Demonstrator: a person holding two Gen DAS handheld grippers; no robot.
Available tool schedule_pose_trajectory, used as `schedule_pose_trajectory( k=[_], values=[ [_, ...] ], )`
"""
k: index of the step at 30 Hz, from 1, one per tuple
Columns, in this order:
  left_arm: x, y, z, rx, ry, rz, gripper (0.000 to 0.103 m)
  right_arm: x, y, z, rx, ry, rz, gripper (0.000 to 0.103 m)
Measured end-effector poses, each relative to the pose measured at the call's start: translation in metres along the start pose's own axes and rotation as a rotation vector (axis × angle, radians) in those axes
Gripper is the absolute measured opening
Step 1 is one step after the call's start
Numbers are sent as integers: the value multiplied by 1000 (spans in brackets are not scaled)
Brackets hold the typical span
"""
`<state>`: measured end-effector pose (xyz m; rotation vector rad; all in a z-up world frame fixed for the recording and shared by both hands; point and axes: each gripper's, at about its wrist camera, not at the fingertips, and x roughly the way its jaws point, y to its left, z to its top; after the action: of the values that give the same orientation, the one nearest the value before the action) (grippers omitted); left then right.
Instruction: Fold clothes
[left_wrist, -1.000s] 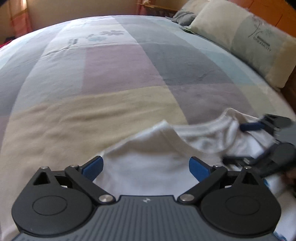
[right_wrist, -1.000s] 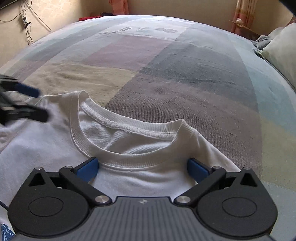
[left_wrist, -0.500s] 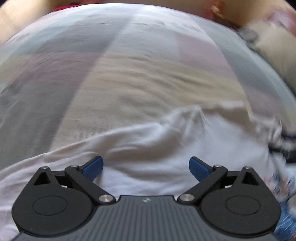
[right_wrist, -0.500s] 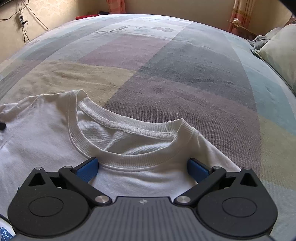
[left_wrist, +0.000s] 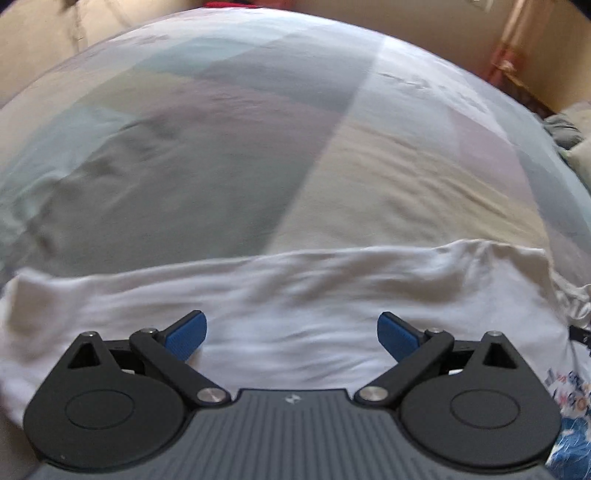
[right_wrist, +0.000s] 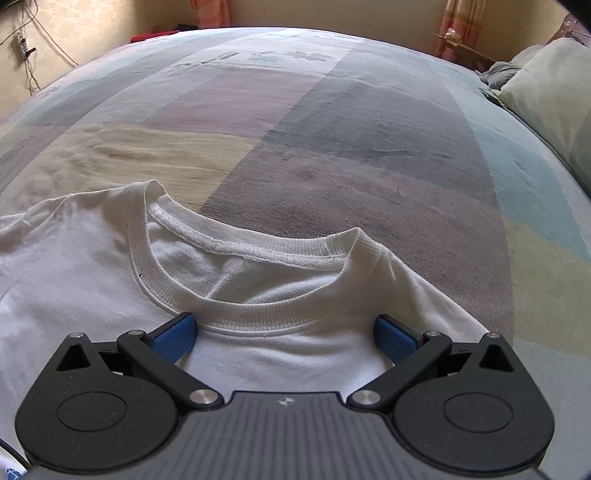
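- White T-shirt (right_wrist: 92, 266) lies flat on the patchwork bedspread (right_wrist: 332, 129).
- Right tongs (right_wrist: 284, 334) spread wide over its ribbed collar (right_wrist: 255, 310), holding nothing.
- Left tongs (left_wrist: 291, 334) likewise wide apart, empty, above its blurred fabric (left_wrist: 295, 288).

A white T-shirt (right_wrist: 92, 266) lies flat on a bed with big soft colour patches (right_wrist: 332, 129). Its front faces up. The round neck hole (right_wrist: 251, 273) is open, with a thick ribbed band all around it, and you can see the inside of the back through it. The neck points toward the far side of the bed. The cloth has small wrinkles. In the left wrist view the shirt (left_wrist: 295, 295) looks like a wide white strip with a wavy edge, a bit blurry. A blue and orange picture (left_wrist: 570, 391) is printed on the shirt at the right edge there.
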<state>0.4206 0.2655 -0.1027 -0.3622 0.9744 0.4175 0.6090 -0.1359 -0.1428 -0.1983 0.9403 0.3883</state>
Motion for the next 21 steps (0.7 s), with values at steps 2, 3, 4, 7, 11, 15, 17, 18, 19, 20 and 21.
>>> schedule_pose_trajectory(
  k=[2,3,4,7,11,15,17,18,19,20,21],
  values=[
    [-11,21,-5,-37,13,12,99,1,0,1,3,11,-3,103],
    [-16,35,-9,-59,25,16,99,1,0,2,4,17,-4,103],
    [-20,48,-13,-80,36,20,99,1,0,2,4,25,-4,103],
    [-29,76,-23,-111,51,46,99,3,0,6,5,58,-7,103],
    [-37,98,-26,-155,35,11,99,4,2,19,15,156,-21,103],
    [-30,97,-25,-116,44,-91,99,-9,18,30,17,174,-11,103],
    [-21,87,-28,-52,60,-138,99,-17,34,35,-5,156,19,103],
    [-17,83,-31,-22,63,-137,99,-21,45,39,-20,146,41,103],
    [-13,80,-34,7,63,-138,101,-24,56,43,-37,135,64,103],
    [-13,79,-37,26,45,-143,102,-27,67,47,-57,123,89,103],
    [-14,80,-40,29,29,-154,102,-29,79,51,-78,113,116,103]
  ],
)
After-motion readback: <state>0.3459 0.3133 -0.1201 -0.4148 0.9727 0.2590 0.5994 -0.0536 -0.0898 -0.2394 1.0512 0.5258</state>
